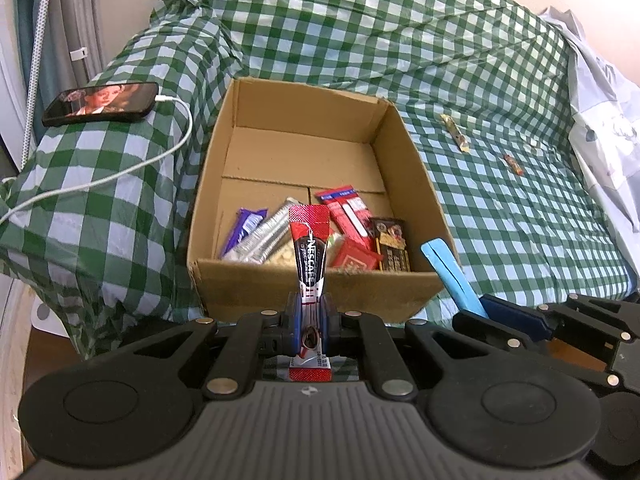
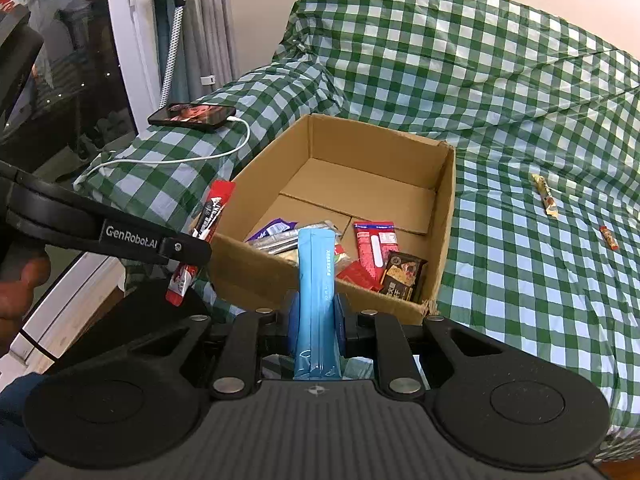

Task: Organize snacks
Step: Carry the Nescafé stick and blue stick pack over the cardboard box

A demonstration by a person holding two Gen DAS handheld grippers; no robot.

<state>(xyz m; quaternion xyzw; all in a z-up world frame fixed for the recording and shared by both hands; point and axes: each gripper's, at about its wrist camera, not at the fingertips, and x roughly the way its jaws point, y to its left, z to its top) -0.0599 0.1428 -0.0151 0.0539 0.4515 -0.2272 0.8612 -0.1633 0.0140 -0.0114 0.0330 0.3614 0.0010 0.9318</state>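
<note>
An open cardboard box (image 1: 416, 184) (image 2: 446, 216) sits on the green checked cloth and holds several snack packets at its near end. My left gripper (image 1: 310, 308) is shut on a red and black Nescafe stick (image 1: 310, 252), held upright just in front of the box's near wall. The same stick (image 2: 210, 216) shows at the left of the right wrist view, beside the box's left corner. My right gripper (image 2: 318, 316) is shut on a light blue sachet (image 2: 316, 280), also upright before the near wall; this sachet (image 1: 450, 276) appears at the box's right corner.
Two small wrapped snacks (image 1: 454, 132) (image 1: 513, 165) lie on the cloth right of the box, seen too as snacks (image 2: 546, 196) (image 2: 609, 237). A phone (image 1: 100, 102) (image 2: 192, 115) with a white cable lies left of the box. A white bag (image 1: 604, 128) sits far right.
</note>
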